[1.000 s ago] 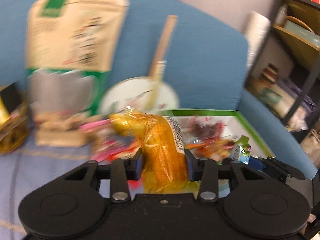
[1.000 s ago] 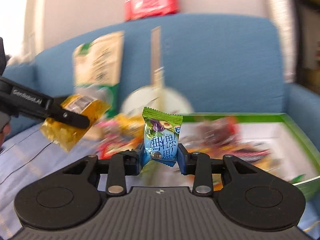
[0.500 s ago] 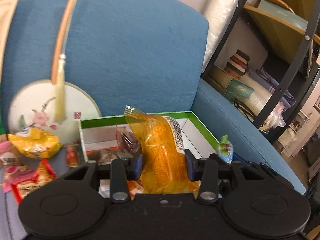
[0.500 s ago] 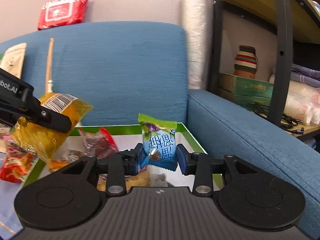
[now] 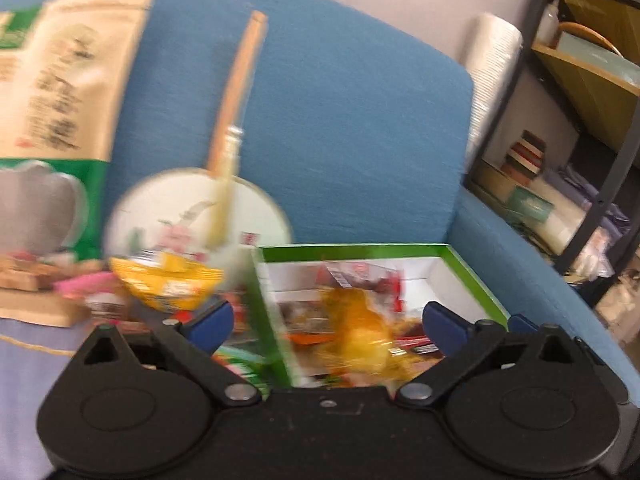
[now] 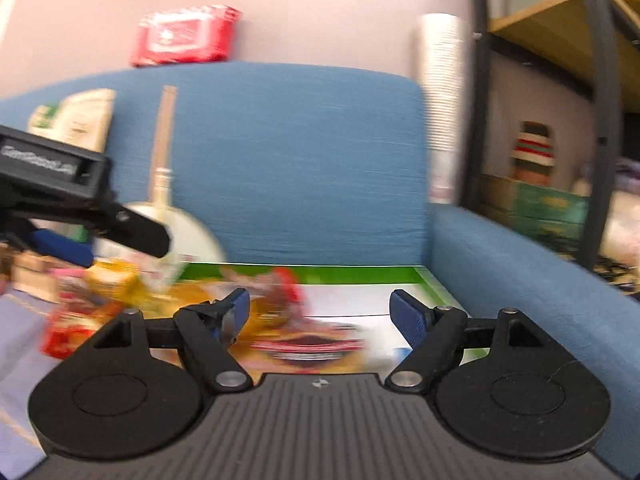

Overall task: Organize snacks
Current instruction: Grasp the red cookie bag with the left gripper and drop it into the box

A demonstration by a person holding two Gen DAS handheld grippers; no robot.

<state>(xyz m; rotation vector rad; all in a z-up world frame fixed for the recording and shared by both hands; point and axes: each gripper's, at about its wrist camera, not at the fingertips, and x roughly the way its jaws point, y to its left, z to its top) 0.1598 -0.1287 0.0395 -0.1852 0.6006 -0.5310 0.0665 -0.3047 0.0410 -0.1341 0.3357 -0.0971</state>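
Observation:
My left gripper (image 5: 328, 322) is opening wide over the green-rimmed box (image 5: 360, 249) on the blue sofa seat. The yellow-orange packet (image 5: 360, 338) shows blurred below and between the jaws, free of the pads, among the snacks in the box. My right gripper (image 6: 320, 312) is also opening, above the same box (image 6: 432, 280), with nothing between its blue pads (image 6: 404, 316). Blurred red and orange snacks (image 6: 308, 344) lie under it; I cannot pick out the small blue-green packet. In the right wrist view the left gripper (image 6: 80, 216) reaches in from the left.
Loose snacks (image 5: 168, 286) lie left of the box, by a round fan (image 5: 192, 208) and a tall beige-and-green bag (image 5: 60, 100) leaning on the backrest. The sofa arm (image 6: 520, 272) bounds the box on the right, with a dark metal shelf (image 6: 600, 100) beyond.
Both grippers have opened and let go: the yellow-orange packet has dropped from the left jaws into the box, and the blue-green packet has left the right jaws. Both views swung left.

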